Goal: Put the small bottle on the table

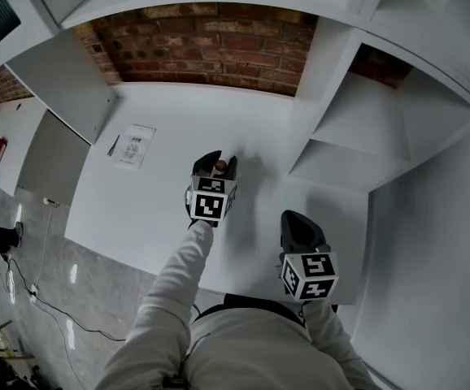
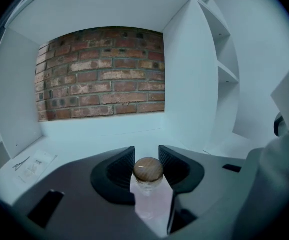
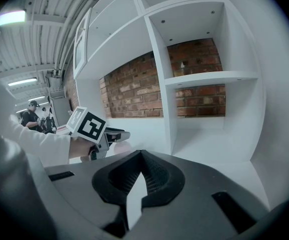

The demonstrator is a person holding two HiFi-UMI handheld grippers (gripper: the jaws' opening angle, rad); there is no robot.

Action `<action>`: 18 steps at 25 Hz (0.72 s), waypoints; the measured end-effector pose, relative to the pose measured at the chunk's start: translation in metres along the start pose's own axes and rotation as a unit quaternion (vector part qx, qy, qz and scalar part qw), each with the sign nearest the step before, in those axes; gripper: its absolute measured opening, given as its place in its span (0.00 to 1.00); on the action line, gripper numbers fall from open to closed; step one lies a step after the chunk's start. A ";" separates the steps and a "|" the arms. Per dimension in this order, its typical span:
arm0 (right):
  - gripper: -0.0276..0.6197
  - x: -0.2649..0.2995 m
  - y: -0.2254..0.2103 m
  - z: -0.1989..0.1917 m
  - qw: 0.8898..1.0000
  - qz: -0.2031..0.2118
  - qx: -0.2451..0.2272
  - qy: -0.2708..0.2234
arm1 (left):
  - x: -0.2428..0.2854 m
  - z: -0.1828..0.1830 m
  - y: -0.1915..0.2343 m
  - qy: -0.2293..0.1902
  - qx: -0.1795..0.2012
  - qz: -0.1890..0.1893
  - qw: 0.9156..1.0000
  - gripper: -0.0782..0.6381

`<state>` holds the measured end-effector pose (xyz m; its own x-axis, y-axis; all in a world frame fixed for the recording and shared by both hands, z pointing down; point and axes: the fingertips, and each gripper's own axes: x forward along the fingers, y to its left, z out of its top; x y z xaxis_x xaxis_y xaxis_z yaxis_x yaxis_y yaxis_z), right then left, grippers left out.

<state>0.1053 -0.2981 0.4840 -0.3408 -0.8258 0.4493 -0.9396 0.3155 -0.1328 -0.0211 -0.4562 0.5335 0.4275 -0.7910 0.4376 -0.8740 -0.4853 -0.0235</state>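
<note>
The small bottle, clear and pale pink with a round wooden cap, stands on the white table. In the left gripper view the bottle stands upright between the two dark jaws. A thin light gap shows beside its body, so my left gripper is open around it. The head view shows the left gripper reached out over the middle of the table. My right gripper hangs near the table's front right. Its jaw tips meet and it is empty.
A printed sheet lies on the table to the left. White shelf compartments rise at the right, against a brick wall behind. The table's front edge drops to a grey floor with a cable. A person stands far off.
</note>
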 end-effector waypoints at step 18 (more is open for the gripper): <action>0.09 -0.011 0.012 0.000 1.000 0.007 -0.006 -0.008 | -0.041 0.013 -0.001 -0.055 -0.031 -0.002 0.998 0.34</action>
<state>0.0974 -0.2850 0.4777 -0.3539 -0.8289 0.4331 -0.9345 0.3324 -0.1275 -0.0352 -0.4283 0.5042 0.4503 -0.8273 0.3358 -0.8837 -0.4668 0.0351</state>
